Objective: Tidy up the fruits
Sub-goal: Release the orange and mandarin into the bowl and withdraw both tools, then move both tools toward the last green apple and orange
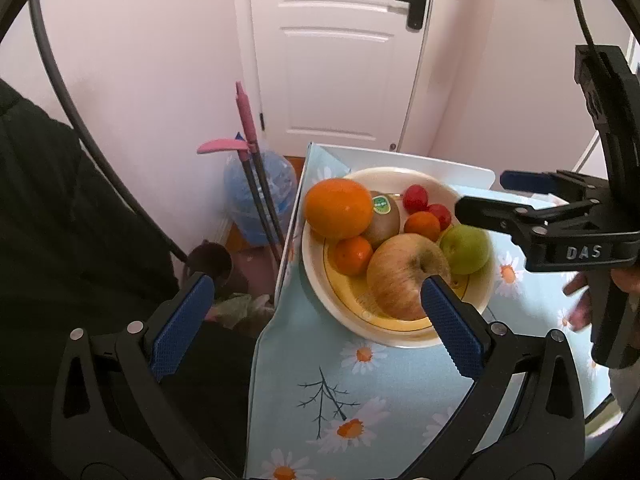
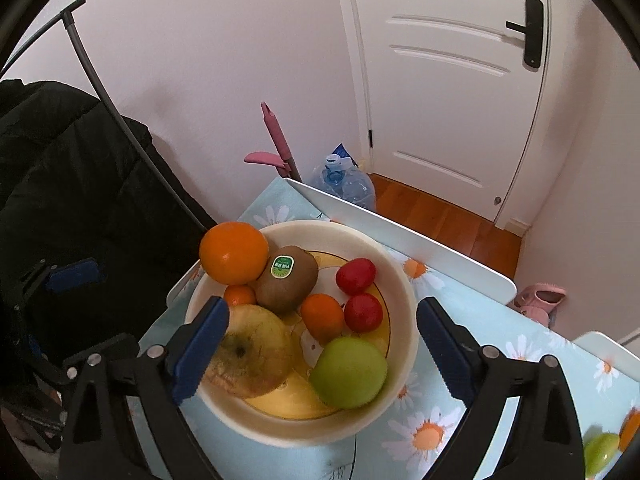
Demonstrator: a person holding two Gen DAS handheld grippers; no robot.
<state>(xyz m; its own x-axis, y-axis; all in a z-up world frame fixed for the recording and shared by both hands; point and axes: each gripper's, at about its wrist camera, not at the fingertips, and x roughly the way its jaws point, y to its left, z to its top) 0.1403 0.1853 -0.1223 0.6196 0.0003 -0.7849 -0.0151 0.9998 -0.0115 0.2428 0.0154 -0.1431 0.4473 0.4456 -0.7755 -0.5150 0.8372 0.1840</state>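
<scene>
A cream bowl (image 2: 404,280) (image 1: 476,300) on the daisy tablecloth holds a large orange (image 2: 234,252) (image 1: 338,208), a kiwi (image 2: 286,278) with a green sticker, a big apple (image 2: 256,352) (image 1: 404,272), a green fruit (image 2: 348,372) (image 1: 466,249), two small tangerines (image 2: 322,316) and two red tomatoes (image 2: 363,312). My right gripper (image 2: 322,348) is open and empty, hovering over the bowl; it also shows in the left wrist view (image 1: 480,196). My left gripper (image 1: 316,308) is open and empty at the bowl's near-left side.
More fruit (image 2: 600,450) lies at the table's right edge. The table's (image 1: 360,400) left edge drops to the floor, where a bin (image 1: 210,266), a water jug (image 1: 260,196) and a pink-handled mop (image 1: 248,128) stand. A black jacket (image 2: 60,200) hangs at left.
</scene>
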